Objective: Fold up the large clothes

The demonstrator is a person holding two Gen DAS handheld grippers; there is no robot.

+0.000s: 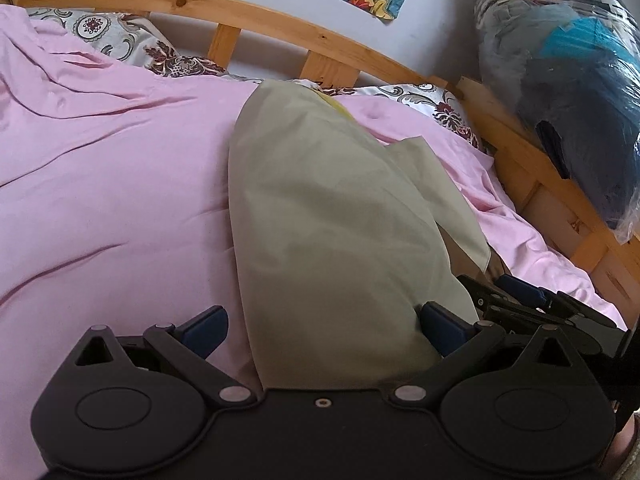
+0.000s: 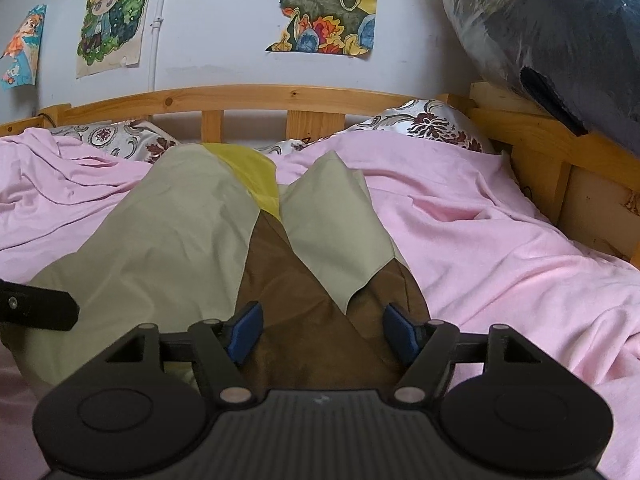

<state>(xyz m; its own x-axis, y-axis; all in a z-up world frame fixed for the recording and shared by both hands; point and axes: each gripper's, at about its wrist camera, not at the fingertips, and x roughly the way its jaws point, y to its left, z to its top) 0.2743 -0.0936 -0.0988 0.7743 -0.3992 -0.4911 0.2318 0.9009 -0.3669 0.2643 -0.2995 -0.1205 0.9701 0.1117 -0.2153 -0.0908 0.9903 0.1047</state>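
Observation:
A large garment of pale olive cloth (image 1: 320, 216) with brown (image 2: 316, 320) and yellow (image 2: 256, 172) parts lies lengthwise on a pink bedsheet (image 1: 112, 184). My left gripper (image 1: 324, 332) is open, its blue pads on either side of the garment's near end. My right gripper (image 2: 324, 332) is open over the brown part, with a pale olive flap (image 2: 332, 224) just ahead. The right gripper also shows in the left wrist view (image 1: 532, 300), close to the right of the left one.
A wooden bed rail (image 2: 280, 96) runs along the far side and right side. Patterned pillows (image 2: 432, 124) lie against it. A big plastic bag of dark clothes (image 1: 568, 80) rests on the right rail. Drawings (image 2: 324, 4) hang on the wall.

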